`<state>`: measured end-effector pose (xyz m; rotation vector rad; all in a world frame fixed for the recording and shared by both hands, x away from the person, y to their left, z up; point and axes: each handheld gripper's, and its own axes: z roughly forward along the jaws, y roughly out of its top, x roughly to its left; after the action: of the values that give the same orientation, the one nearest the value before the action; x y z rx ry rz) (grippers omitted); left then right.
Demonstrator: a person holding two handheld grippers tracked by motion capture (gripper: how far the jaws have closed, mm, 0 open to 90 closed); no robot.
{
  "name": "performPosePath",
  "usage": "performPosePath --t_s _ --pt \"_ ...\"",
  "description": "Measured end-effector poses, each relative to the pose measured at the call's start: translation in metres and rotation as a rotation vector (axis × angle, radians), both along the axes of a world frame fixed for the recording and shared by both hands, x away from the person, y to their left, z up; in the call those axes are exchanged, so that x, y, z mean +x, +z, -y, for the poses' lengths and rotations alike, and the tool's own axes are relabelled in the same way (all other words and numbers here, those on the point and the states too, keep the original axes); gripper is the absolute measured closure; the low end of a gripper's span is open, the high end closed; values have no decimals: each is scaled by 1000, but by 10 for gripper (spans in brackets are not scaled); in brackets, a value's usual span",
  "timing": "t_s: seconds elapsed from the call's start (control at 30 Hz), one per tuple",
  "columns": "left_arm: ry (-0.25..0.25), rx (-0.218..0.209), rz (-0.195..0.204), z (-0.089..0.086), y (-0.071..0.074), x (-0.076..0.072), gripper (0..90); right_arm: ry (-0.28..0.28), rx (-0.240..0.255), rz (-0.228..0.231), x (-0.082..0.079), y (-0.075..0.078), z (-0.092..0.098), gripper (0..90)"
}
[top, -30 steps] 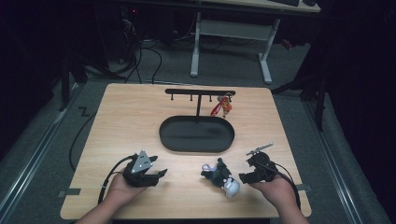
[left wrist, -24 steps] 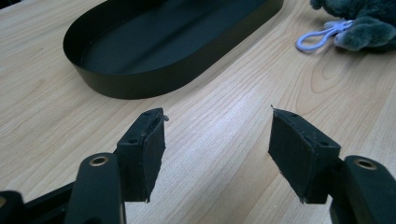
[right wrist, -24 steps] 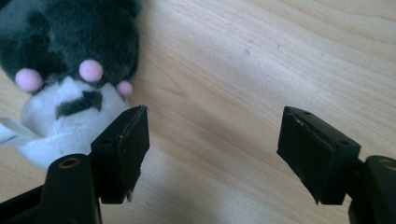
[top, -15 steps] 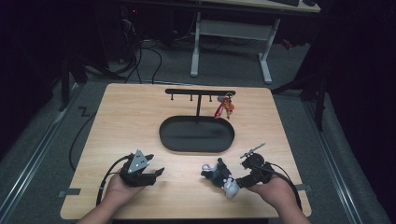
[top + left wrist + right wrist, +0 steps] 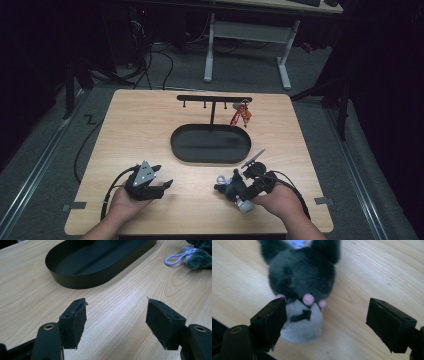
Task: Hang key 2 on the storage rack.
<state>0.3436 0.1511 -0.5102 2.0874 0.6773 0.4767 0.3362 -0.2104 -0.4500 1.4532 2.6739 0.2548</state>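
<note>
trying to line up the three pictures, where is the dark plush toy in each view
High view: the plush toy lies near the table's front edge, right of centre, by the right tool.
Left gripper view: the toy sits in the top right corner, its pale loop beside it.
Right gripper view: the toy is upper centre, ahead of the open jaws.
Shared landmark: the light wooden table, seen in all three.

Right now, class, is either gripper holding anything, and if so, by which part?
Nothing is held. The right gripper, whose jaws have just been opening, is spread over the dark grey and white plush keychain toy without pinching it; the left gripper is open over bare wood.
</note>
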Motion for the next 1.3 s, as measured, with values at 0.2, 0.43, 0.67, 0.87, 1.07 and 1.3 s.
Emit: performPosePath --t_s 0.2,0.43,0.67,0.87,1.07,1.3 --pt "-7 0 0 1 0 1 331 15 -6 -22 -2 2 -17 166" --pt "-24 10 4 5 0 0 332 18 -13 -56 -4 -8 -25 169" --pt "-32 15 -9 6 -2 1 332 1 -19 -89 -6 -29 -28 200" --pt "-31 13 -8 5 -2 1 333 7 -31 -73 -6 -30 -26 368" --pt "-34 15 -5 5 -1 0 334 13 -14 -74 -6 -28 -27 460" --pt "-37 11 -2 5 -1 0 336 17 -12 -61 -4 -11 -25 476"
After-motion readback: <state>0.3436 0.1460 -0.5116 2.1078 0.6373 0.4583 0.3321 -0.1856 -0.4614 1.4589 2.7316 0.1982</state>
